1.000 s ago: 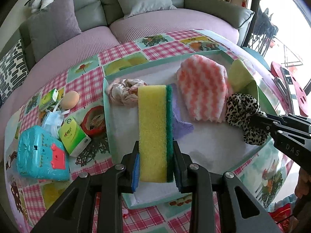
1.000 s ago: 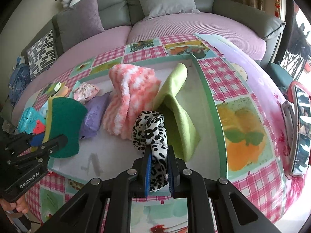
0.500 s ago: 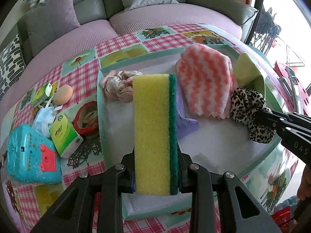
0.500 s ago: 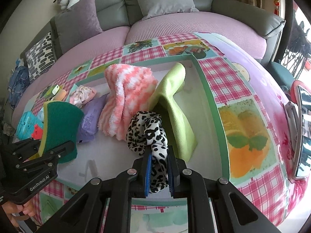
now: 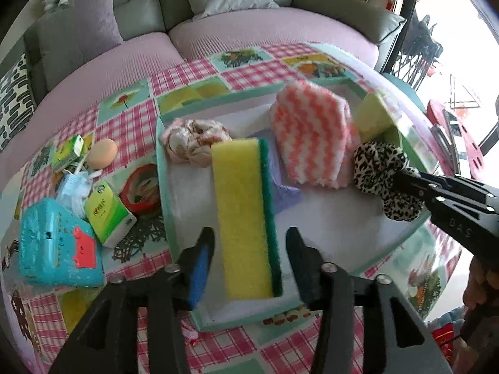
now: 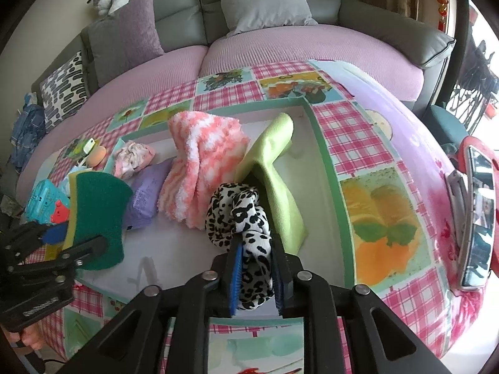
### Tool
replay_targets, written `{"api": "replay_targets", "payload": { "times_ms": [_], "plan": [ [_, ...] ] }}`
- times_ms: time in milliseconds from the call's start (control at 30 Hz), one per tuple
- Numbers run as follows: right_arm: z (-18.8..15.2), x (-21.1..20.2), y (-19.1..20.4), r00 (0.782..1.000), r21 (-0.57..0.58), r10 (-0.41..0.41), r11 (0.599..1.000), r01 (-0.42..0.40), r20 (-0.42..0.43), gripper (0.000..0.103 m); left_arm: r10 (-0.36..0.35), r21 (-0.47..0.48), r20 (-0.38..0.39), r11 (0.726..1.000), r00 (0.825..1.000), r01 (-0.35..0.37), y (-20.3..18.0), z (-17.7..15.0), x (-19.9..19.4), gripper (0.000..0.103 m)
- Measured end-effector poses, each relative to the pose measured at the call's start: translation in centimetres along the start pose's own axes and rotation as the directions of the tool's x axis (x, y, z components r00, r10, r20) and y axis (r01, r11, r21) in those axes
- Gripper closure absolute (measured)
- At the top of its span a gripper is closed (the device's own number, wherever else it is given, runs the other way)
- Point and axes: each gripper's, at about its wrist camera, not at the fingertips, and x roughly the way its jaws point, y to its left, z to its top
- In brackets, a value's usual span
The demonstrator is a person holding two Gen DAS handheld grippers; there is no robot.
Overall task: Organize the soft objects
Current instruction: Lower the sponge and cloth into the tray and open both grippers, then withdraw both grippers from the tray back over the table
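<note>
Sponge (image 5: 246,218) stands on edge, long axis pointing away, between the opening, down-tilted left gripper (image 5: 249,265), untouched by its spread jaws.

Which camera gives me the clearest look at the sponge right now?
Left wrist view: the sponge lies full length in the tray, yellow face and green edge showing, between the opening left tool, untouched. Right wrist view shows only its green side at the frame edge.

The purple cloth (image 5: 282,184) lay mostly hidden behind the sponge (image 5: 246,218); print on the green packet (image 5: 107,212) was too small to read.
</note>
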Motion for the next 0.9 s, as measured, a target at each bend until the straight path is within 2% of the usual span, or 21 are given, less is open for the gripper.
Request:
{"api": "replay_targets", "payload": {
  "times_ms": [400,467,500,600,900],
  "plan": [
    [0.3,-1.3,-0.3,0.999,-0.016,-0.021,1.000,0.021,0.025,0.075,0.013,-0.038,0.110,0.999,0.994,-0.008,2.3,0.6,-4.8,0.050],
    [0.3,-1.4,-0.3,0.999,-0.016,-0.024,1.000,0.024,0.027,0.061,0.030,-0.060,0.112,0.998,0.993,-0.023,3.0,0.5,-4.9,0.050],
    [0.4,-1.4,-0.4,0.999,-0.016,-0.026,1.000,0.026,0.029,0.050,0.040,-0.074,0.107,0.997,0.994,-0.032,3.4,0.5,-4.8,0.050],
    [0.4,-1.7,-0.3,0.999,-0.017,-0.033,0.999,0.033,0.038,0.048,0.052,-0.097,0.095,0.994,0.994,-0.043,4.1,0.4,-4.5,0.050],
    [0.4,-1.5,0.2,0.999,-0.039,-0.032,0.999,0.033,0.034,0.017,0.067,-0.130,0.062,0.990,0.996,-0.058,5.0,0.0,-3.4,0.050]
  ]
}}
